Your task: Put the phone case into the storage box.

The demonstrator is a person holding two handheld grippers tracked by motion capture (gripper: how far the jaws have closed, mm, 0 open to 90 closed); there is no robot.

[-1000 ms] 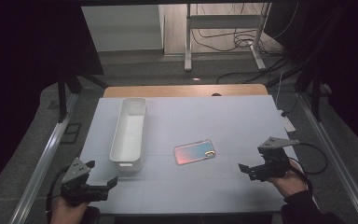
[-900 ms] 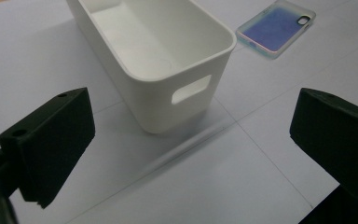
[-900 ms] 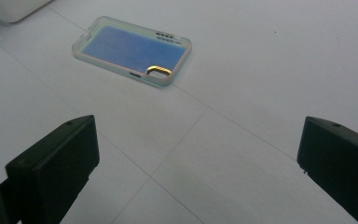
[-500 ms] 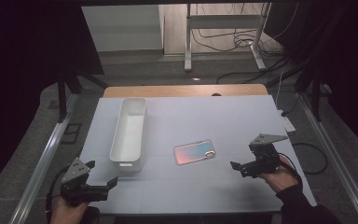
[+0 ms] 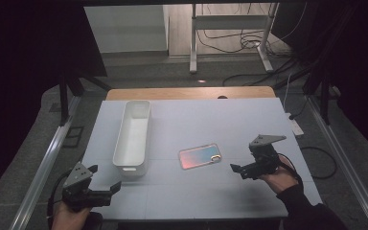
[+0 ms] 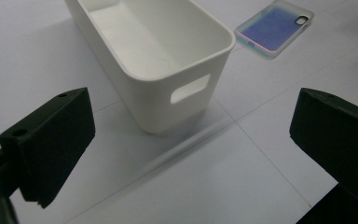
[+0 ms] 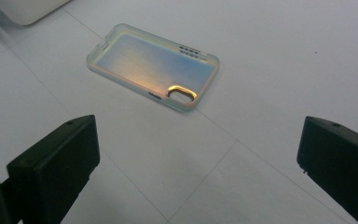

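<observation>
— What's on the desk (image 5: pixel 268 110) right now, biggest thing first?

— The pale blue-grey desk top itself, then a long white bin (image 5: pixel 133 134) lying lengthwise on its left half, its inside bare. To the right of the bin, well apart from it, a phone case (image 5: pixel 200 156) lies flat, with an iridescent blue-to-orange sheen and a gold-rimmed camera cutout at its right end.

— And the person's tools?

— The left hand-held gripper (image 5: pixel 106 188) sits over the near left corner of the desk, jaws spread wide and holding nothing. From its own camera you look between the black jaws at the near end of the bin (image 6: pixel 154 56), with its handle slot, and the phone case (image 6: pixel 275 27) farther off.

— The right one?

— The right hand-held gripper (image 5: pixel 238 169) is released too, jaws wide apart, nothing between them. It points left toward the phone case and is near its right end, not touching. Its camera shows the case (image 7: pixel 153 66) lying ahead of the open jaws.

— Anything changed from a second ago?

— The right hand-held gripper has slid left, closer to the case. The left one, the bin and the case have stayed where they were.
</observation>
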